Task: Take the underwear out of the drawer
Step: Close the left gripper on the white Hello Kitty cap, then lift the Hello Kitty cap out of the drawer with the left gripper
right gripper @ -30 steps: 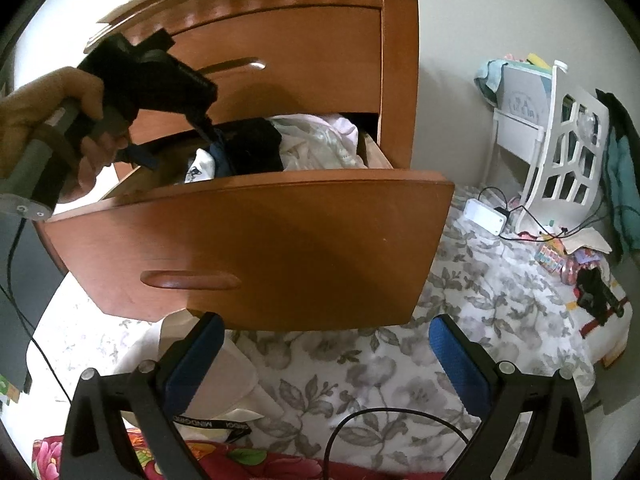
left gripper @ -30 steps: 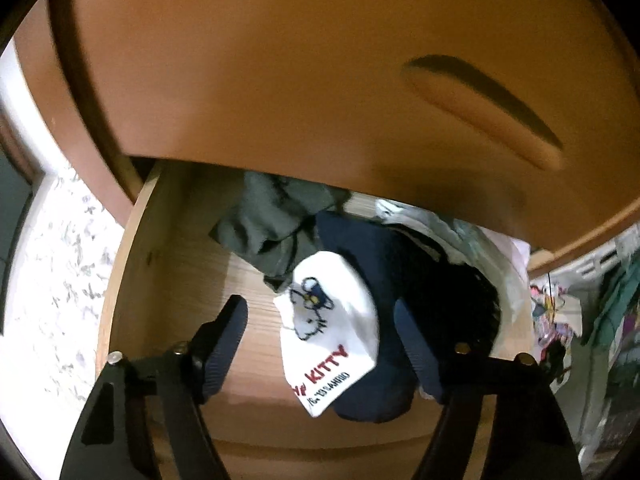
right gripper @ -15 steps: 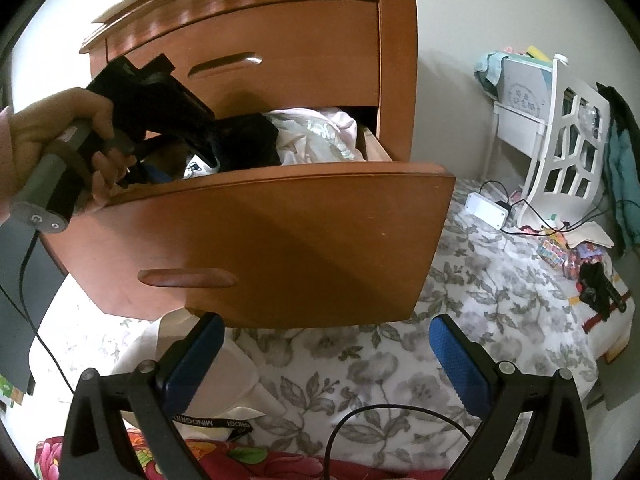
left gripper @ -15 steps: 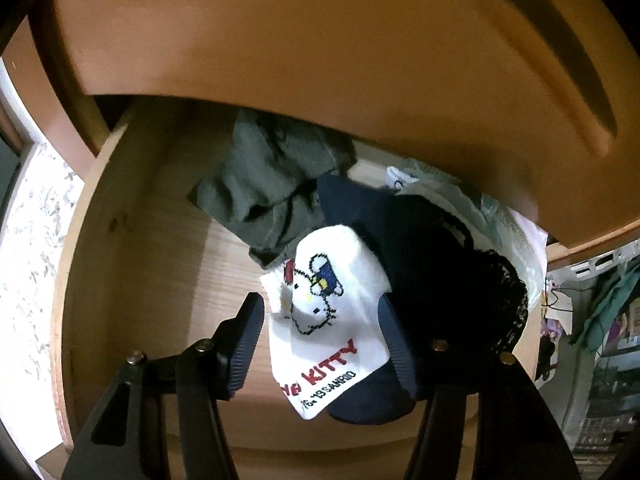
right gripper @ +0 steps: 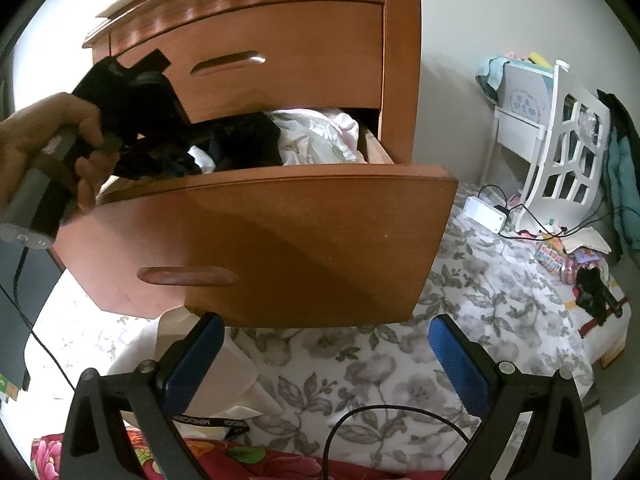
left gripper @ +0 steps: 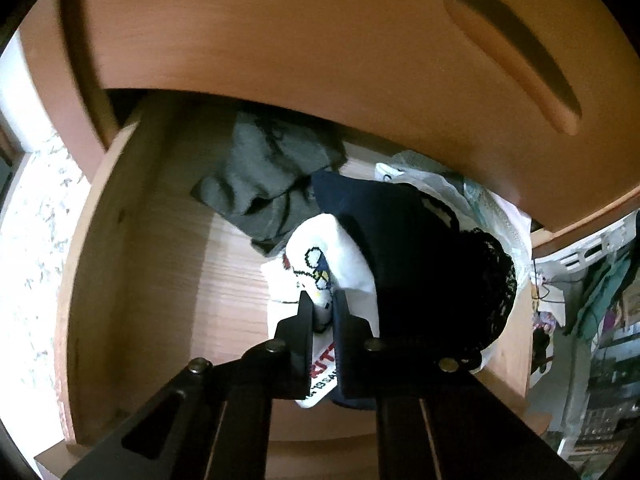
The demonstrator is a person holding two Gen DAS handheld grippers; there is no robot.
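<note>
The open wooden drawer (left gripper: 92, 260) holds a heap of clothes. A white pair of underwear with a cartoon cat print (left gripper: 348, 256) lies at its middle. My left gripper (left gripper: 322, 300) reaches down into the drawer, its jaws closing to a narrow gap, with the pads pinching a fold of that white cloth. In the right wrist view a hand (right gripper: 36, 148) holds the left gripper (right gripper: 172, 164) over the drawer's rim. My right gripper (right gripper: 324, 356) stands open and empty, low in front of the drawer front (right gripper: 280, 240).
A grey-green garment (left gripper: 264, 184) lies behind the white one, dark navy and black lace pieces (left gripper: 432, 272) to its right, pale cloth (right gripper: 320, 136) further right. The shut upper drawer (left gripper: 280, 40) overhangs closely. Floral bedding (right gripper: 380, 360), a cable, a white box (right gripper: 484, 212) and a white chair (right gripper: 560, 140) are around.
The left gripper's jaws went from wide apart around the white underwear to shut on a fold of it, bunching the cloth up. The right gripper has not moved.
</note>
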